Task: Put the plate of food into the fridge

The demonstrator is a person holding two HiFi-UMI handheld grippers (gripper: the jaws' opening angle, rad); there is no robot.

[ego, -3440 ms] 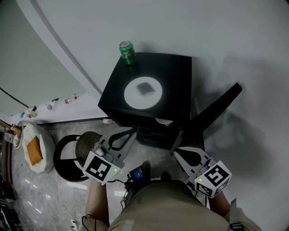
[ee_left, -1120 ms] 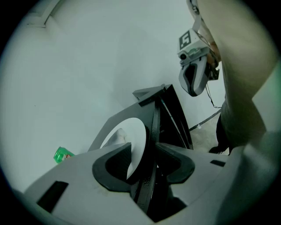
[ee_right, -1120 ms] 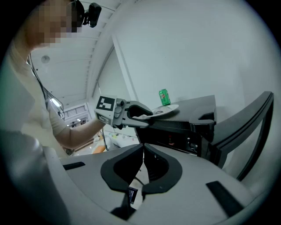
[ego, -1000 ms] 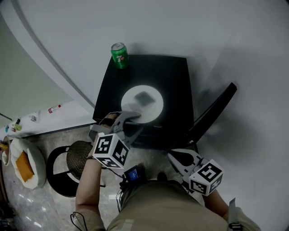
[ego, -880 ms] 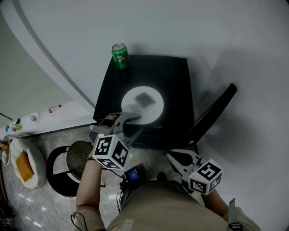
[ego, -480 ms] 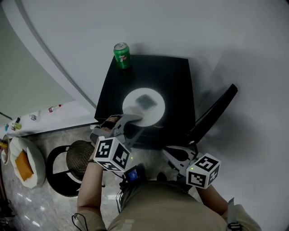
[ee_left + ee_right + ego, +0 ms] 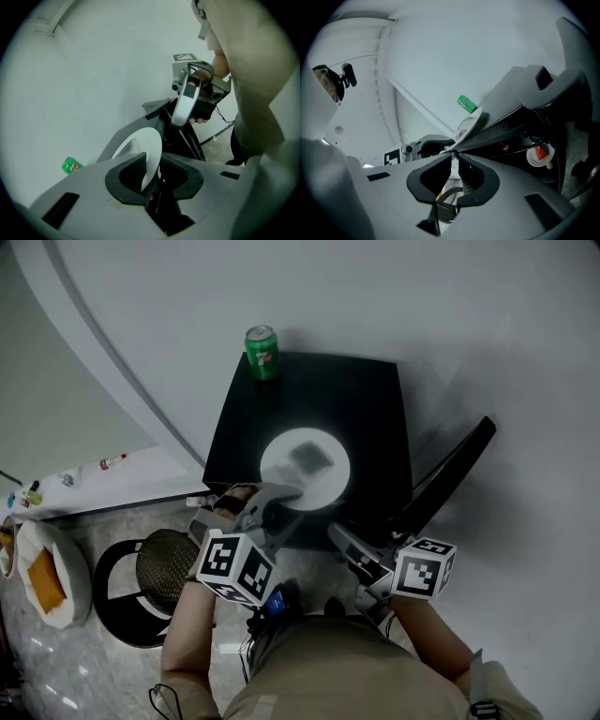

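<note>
A white plate [image 7: 305,468] with a grey piece of food [image 7: 309,457] lies on the black mini fridge's top [image 7: 375,409]. My left gripper [image 7: 286,495] is shut on the plate's near rim; in the left gripper view the rim [image 7: 149,149] stands pinched between the pads of the left gripper [image 7: 152,158]. My right gripper [image 7: 336,532] is shut with nothing in it, low at the fridge's front, just right of the left one. The right gripper view looks up past the right gripper [image 7: 453,154] at the plate [image 7: 468,125]. The fridge door [image 7: 448,472] stands open at the right.
A green soda can [image 7: 262,352] stands at the fridge top's far left corner. A red-and-white item [image 7: 540,154] sits inside the fridge. On the floor to the left are a black stool [image 7: 141,577] and a white bag [image 7: 47,573]. A pale wall lies behind.
The left gripper's jaws have come together on the plate's near rim. The right gripper has moved up and left, toward the fridge's front beside the left one.
</note>
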